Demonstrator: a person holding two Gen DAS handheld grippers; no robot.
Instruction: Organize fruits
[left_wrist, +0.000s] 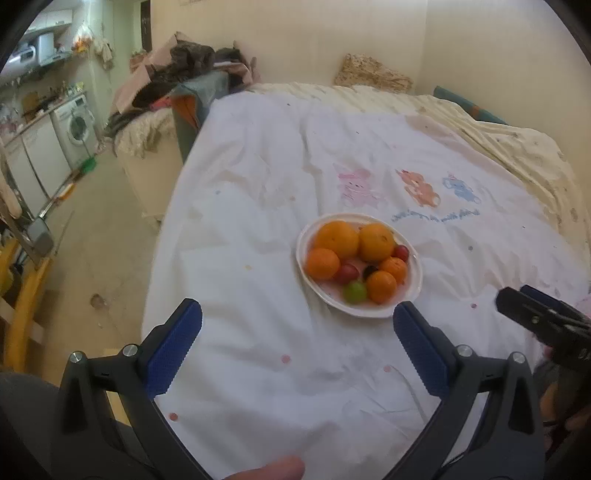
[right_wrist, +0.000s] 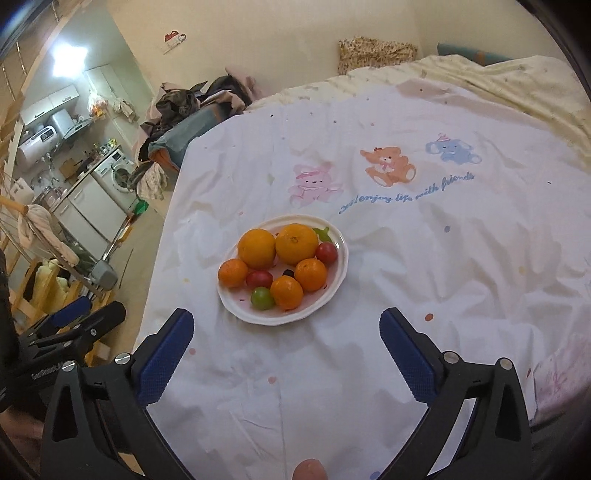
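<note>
A white plate (left_wrist: 413, 291) (right_wrist: 236, 310) sits on a bed's white sheet and holds fruit. On it are two large oranges (left_wrist: 339, 238) (right_wrist: 296, 243), three smaller mandarins (left_wrist: 322, 263) (right_wrist: 286, 292), two red fruits (left_wrist: 347, 272) (right_wrist: 259, 278), a green one (left_wrist: 354, 291) (right_wrist: 262, 298) and a small dark one (right_wrist: 287, 273). My left gripper (left_wrist: 297, 319) is open and empty, held above the sheet just short of the plate. My right gripper (right_wrist: 286, 328) is open and empty, also just short of the plate. Each gripper shows at the edge of the other's view.
The sheet (right_wrist: 406, 258) has printed cartoon animals beyond the plate. A cream blanket (right_wrist: 498, 77) and a pillow (right_wrist: 373, 51) lie at the far end. The bed's left edge drops to the floor (left_wrist: 92, 240); a clothes pile (left_wrist: 184, 70) and kitchen units (left_wrist: 70, 125) stand beyond.
</note>
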